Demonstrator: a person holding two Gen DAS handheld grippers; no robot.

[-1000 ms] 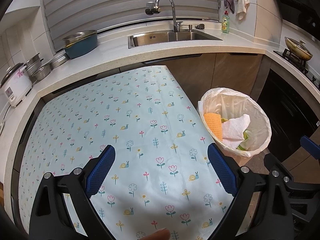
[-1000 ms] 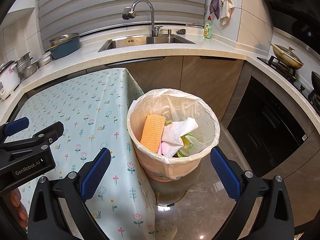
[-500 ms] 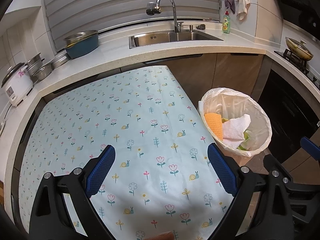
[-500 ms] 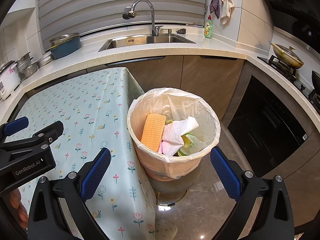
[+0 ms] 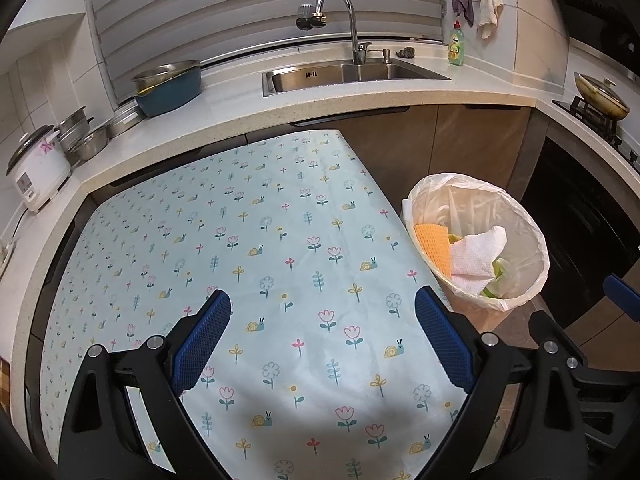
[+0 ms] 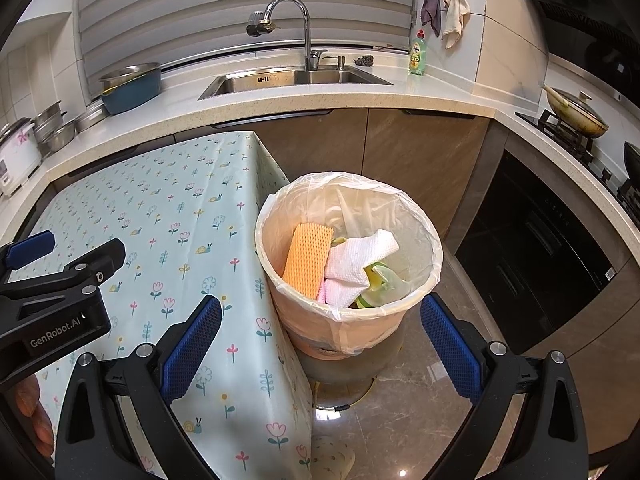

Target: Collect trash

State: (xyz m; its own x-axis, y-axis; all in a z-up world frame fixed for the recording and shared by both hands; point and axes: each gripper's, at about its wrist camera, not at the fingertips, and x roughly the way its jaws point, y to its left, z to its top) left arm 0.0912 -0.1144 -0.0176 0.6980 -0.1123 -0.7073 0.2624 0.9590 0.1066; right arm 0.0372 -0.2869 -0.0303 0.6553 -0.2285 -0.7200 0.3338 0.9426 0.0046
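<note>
The kitchen counter (image 5: 360, 100) curves behind everything, carrying a steel sink (image 5: 352, 74) with a tall faucet (image 5: 340, 12), a green dish soap bottle (image 5: 456, 46) to the sink's right, and a blue pot (image 5: 170, 88) and a white rice cooker (image 5: 36, 168) to its left. In front of the sink stands the tabletop (image 5: 280, 260), covered by a pale blue cloth printed with flowers and snails. The trash bin (image 6: 348, 248), lined with a translucent white bag, stands on the floor touching the tabletop's right edge, on the side toward the black oven (image 6: 540, 248). Inside the bin lie an orange sponge cloth (image 6: 306, 256) against the wall nearest the tabletop, a crumpled white paper towel (image 6: 356, 260) just beside it, and yellow-green scraps (image 6: 376, 280) under the towel. The left gripper (image 5: 320, 340) hovers over the tabletop with its blue-padded fingers spread wide and nothing between them. The right gripper (image 6: 320, 340) hangs over the near rim of the trash bin, its fingers likewise spread apart and holding nothing. In the right wrist view the left gripper appears over the tabletop, left of the bin.
</note>
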